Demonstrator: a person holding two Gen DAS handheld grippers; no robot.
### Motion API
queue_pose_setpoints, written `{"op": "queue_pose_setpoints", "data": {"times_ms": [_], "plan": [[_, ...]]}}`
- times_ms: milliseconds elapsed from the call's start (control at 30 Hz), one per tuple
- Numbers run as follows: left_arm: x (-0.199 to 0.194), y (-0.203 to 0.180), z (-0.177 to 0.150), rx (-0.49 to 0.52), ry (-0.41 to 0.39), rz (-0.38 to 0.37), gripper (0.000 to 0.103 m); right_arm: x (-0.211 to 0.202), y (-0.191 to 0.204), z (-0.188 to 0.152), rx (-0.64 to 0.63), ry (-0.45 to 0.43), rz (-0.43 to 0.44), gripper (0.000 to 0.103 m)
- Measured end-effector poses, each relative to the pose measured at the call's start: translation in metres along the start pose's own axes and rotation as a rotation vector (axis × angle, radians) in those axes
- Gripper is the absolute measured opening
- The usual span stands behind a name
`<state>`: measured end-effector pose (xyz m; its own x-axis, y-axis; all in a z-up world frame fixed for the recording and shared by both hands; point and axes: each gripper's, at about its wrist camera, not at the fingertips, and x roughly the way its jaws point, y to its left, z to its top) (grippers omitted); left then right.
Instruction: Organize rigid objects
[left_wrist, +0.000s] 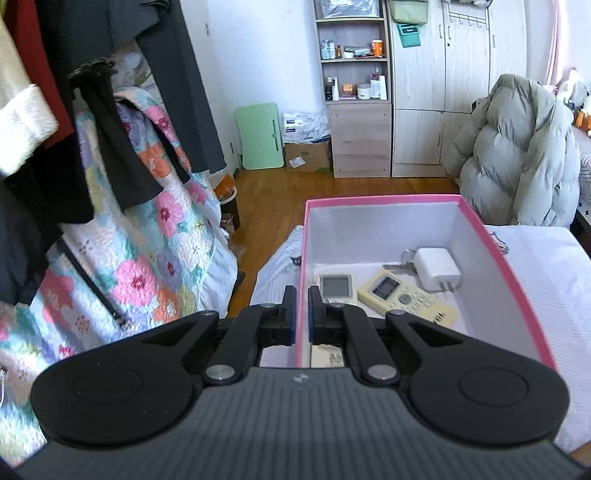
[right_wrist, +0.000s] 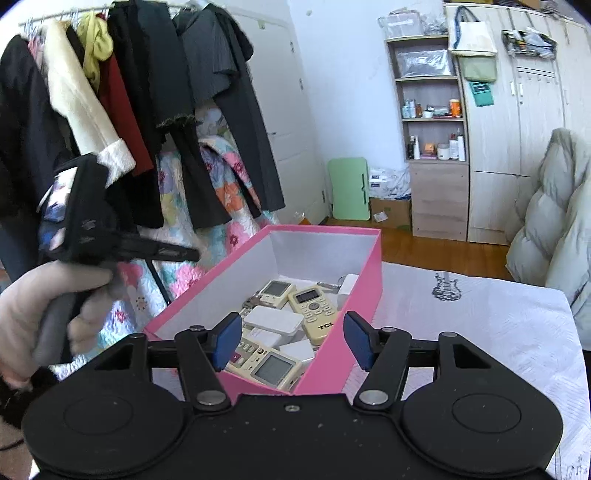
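Box: pink box (right_wrist: 354, 273), rectangular, matt white inside, lid off, on a white textured cloth (right_wrist: 480, 317).
Place: directly under and ahead of the right gripper (right_wrist: 291, 341); the left gripper (left_wrist: 302, 308) is above its left wall.
Contents: cream TCL remote (right_wrist: 314, 310), flat, with rubber buttons; white charger (left_wrist: 437, 269), smooth, rounded plastic.
Left gripper: jaws closed, empty.
Right gripper: jaws apart, empty.

White walls (right_wrist: 343, 92) and a warm brown wooden plank floor (left_wrist: 280, 192) are seen in daylight. A pale wood-grain open shelf unit (left_wrist: 354, 55) with bottles is set against the far wall, a light wood wardrobe (left_wrist: 458, 81) just to its right. A mint-green folding board (left_wrist: 260, 136) is leaned against the wall. Dark garments (right_wrist: 207, 92) are hung at the left over a floral quilt (left_wrist: 147, 258). A grey-green puffer jacket (left_wrist: 517, 155) is draped at the right.
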<state>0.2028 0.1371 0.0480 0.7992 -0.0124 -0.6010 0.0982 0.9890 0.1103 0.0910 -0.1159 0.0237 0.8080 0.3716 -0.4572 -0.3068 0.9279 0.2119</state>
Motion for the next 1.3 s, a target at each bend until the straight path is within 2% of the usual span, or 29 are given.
{"op": "queue_pose_setpoints", "data": {"times_ms": [200,333,400,700,833,867,900,967,1100,1200,1300], "plan": [[-0.038,-0.014,-0.022,-0.046,0.013,-0.039,0.021,-0.014,-0.004,-0.002,0.014,-0.037,-0.045,0.067],[-0.054,-0.026,-0.036,-0.069,0.016,-0.061,0.026,-0.027,-0.003,-0.003,-0.006,-0.047,-0.084,0.068],[-0.062,-0.033,-0.043,-0.071,0.013,-0.069,0.032,-0.033,-0.003,-0.004,-0.021,-0.054,-0.117,0.068],[-0.081,-0.059,-0.07,-0.047,0.017,-0.071,0.049,-0.05,-0.022,-0.013,0.009,-0.051,-0.216,0.069],[-0.083,-0.068,-0.077,-0.046,0.029,-0.067,0.055,-0.052,-0.024,-0.017,0.008,-0.041,-0.234,0.07],[-0.084,-0.07,-0.08,-0.042,0.033,-0.064,0.06,-0.052,-0.025,-0.018,0.008,-0.039,-0.236,0.071],[-0.085,-0.073,-0.081,-0.039,0.041,-0.065,0.065,-0.053,-0.025,-0.019,0.008,-0.036,-0.242,0.072],[-0.085,-0.078,-0.084,-0.033,0.047,-0.071,0.069,-0.052,-0.026,-0.02,0.007,-0.03,-0.255,0.074],[-0.089,-0.088,-0.087,-0.024,0.054,-0.074,0.082,-0.054,-0.03,-0.023,0.018,-0.029,-0.289,0.09],[-0.091,-0.091,-0.088,-0.035,0.058,-0.069,0.09,-0.057,-0.031,-0.025,0.018,-0.037,-0.315,0.098],[-0.091,-0.094,-0.088,-0.039,0.067,-0.052,0.098,-0.059,-0.033,-0.025,0.031,-0.031,-0.345,0.101]]}}
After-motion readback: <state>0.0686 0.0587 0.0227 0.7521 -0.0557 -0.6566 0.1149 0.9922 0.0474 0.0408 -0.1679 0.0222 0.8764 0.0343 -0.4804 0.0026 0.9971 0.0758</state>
